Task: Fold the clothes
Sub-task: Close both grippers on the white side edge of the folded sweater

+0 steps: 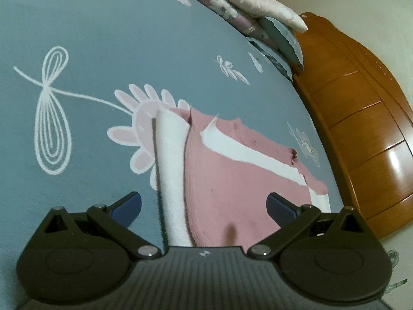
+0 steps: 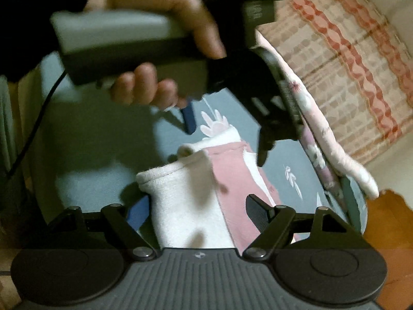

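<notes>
Both grippers, left gripper (image 1: 204, 204) and right gripper (image 2: 197, 214), gape wide, gripping nothing. Between them lies the pink-and-white fleece garment (image 1: 232, 180), partly folded on the blue flowered bedsheet (image 1: 103, 38). More folds look needed.

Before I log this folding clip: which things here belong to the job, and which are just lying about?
Job: pink-and-white garment; left gripper, open; right gripper, open; blue floral bedsheet it lies on.
Lying about: stacked pillows; wooden headboard; patterned curtain.

Count: 1 pink-and-white garment (image 1: 232, 170) on the bed (image 1: 103, 51). 2 grippers: left gripper (image 1: 204, 204), right gripper (image 2: 197, 211), 2 fingers each. 1 hand (image 2: 165, 25). 1 wooden headboard (image 1: 361, 129) beside the bed.
</notes>
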Tool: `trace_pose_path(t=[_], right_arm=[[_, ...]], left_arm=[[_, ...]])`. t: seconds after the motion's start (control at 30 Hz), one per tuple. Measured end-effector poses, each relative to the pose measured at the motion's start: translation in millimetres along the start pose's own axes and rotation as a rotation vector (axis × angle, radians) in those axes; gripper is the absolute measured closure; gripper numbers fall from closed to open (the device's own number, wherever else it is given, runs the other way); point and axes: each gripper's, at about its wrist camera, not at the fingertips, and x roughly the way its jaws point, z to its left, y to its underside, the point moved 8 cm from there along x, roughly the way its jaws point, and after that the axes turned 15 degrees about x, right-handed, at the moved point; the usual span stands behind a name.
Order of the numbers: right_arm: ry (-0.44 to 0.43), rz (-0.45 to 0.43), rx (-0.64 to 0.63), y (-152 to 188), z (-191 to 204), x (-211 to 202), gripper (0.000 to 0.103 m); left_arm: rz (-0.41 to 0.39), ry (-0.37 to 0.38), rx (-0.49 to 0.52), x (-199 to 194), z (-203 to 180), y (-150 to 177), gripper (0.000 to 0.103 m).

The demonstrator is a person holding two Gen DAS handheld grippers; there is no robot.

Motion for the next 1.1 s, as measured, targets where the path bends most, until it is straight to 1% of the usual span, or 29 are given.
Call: trace_pose_path(t=[0.2, 0.27, 0.5, 0.67, 0.8, 0.9, 1.07, 1.1], right_arm=[[-0.017, 0.01, 0.068, 2, -14, -1, 0.02], [-0.021, 0.01, 0.076, 3, -15, 1, 0.02], [-0.041, 0.009, 0.116, 8, -18, -4, 0.02], [-0.052, 0.007, 0.138, 10, -16, -10, 0.02], [-0.055, 0.003, 0.146, 13, -15, -14, 0.02], [-0.057, 0.004, 0.151, 16, -16, -15, 0.02], [-0.075, 0.008, 0.178, 17, -22, -18, 0.02], [-0.081, 0.01, 0.186, 18, -22, -17, 0.02]], left_arm=[[0.005, 0.104, -0.059, 5, -1, 1, 0.001], [0.001, 0.119, -0.065, 9, -1, 1, 0.001], [-0.009, 0.209, -0.092, 28, 5, -15, 0.001], [-0.006, 0.253, -0.077, 41, 5, -30, 0.001], [0.025, 0.287, -0.048, 47, 4, -34, 0.001], [0.033, 0.298, -0.048, 43, -1, -26, 0.001], [0.113, 0.298, 0.011, 43, -15, -12, 0.001], [0.11, 0.302, 0.01, 44, -15, -14, 0.001]])
